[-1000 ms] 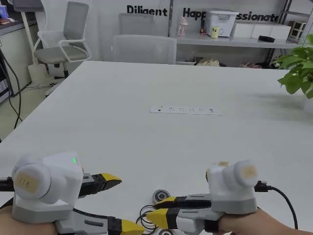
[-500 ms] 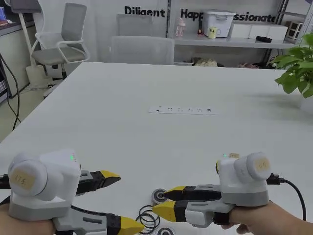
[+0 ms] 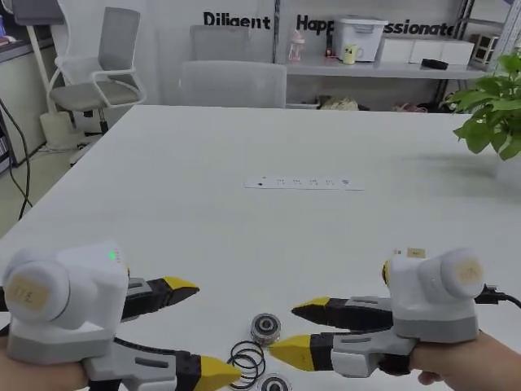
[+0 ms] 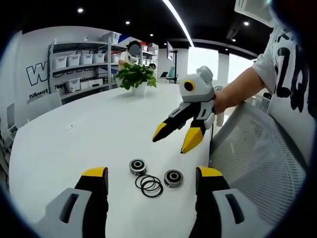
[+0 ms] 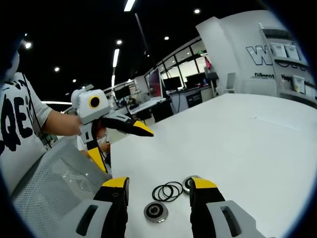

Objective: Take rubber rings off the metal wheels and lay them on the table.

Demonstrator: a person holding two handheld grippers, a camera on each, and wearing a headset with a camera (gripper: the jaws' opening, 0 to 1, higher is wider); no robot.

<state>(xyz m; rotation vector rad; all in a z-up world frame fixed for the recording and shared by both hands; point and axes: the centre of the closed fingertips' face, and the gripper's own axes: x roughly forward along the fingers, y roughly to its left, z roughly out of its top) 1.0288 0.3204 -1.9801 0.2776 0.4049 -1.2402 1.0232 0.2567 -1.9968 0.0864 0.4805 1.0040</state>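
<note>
Head view: our left gripper (image 3: 212, 330) and right gripper (image 3: 285, 328) jaws sit open; the rubber rings (image 3: 247, 358) look floppy, so we'd pinch one edge.

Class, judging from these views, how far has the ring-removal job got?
Done: several rubber rings lie loose on the table beside the two metal wheels. In hand: nothing; left gripper and right gripper are open and empty. Left: whether either wheel bears another ring is too small to tell.
</note>
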